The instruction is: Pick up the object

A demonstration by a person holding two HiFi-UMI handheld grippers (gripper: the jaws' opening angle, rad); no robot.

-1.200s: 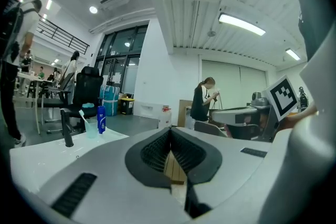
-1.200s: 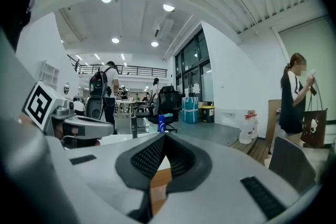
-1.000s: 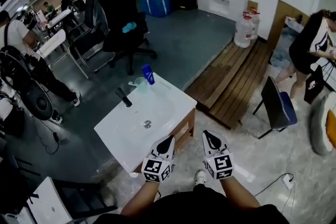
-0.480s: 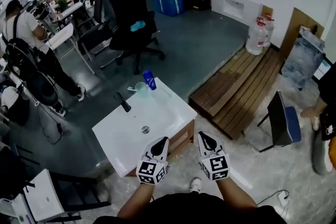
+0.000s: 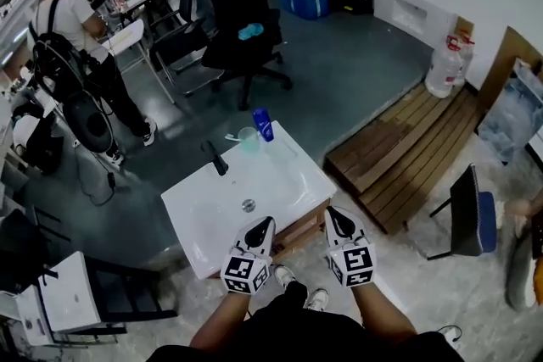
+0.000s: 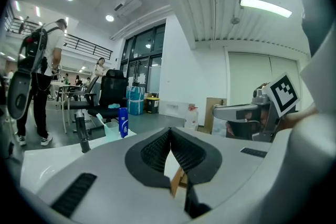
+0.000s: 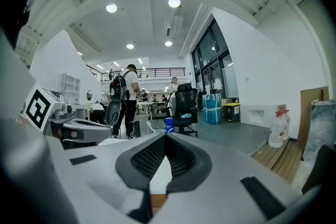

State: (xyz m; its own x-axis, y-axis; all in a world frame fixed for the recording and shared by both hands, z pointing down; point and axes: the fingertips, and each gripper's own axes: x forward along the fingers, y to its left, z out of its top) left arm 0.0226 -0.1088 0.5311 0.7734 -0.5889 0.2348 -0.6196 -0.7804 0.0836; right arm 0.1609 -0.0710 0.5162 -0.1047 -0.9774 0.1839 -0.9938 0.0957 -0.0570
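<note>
A white sink basin (image 5: 222, 216) on a wooden stand is just ahead of both grippers. At its far edge stand a blue bottle (image 5: 263, 125), a clear cup (image 5: 248, 138) with a toothbrush in it, and a black faucet (image 5: 215, 157). My left gripper (image 5: 264, 223) hovers over the basin's near edge, shut and holding nothing. My right gripper (image 5: 332, 213) is beside the basin's near right corner, also shut and holding nothing. The left gripper view shows the bottle (image 6: 123, 122) and cup (image 6: 111, 127) far beyond the shut jaws. The bottle (image 7: 169, 125) appears small in the right gripper view.
A black office chair (image 5: 242, 30) stands beyond the basin. A wooden platform (image 5: 407, 153) with a water jug (image 5: 444, 68) lies to the right, and a blue chair (image 5: 471, 216) nearer. A person with a backpack (image 5: 72, 30) stands at the left. A white unit (image 5: 59, 301) sits lower left.
The view has swung, so the basin now sits slightly further right in the picture. The person at the right edge has left the picture. Both grippers stay shut, side by side.
</note>
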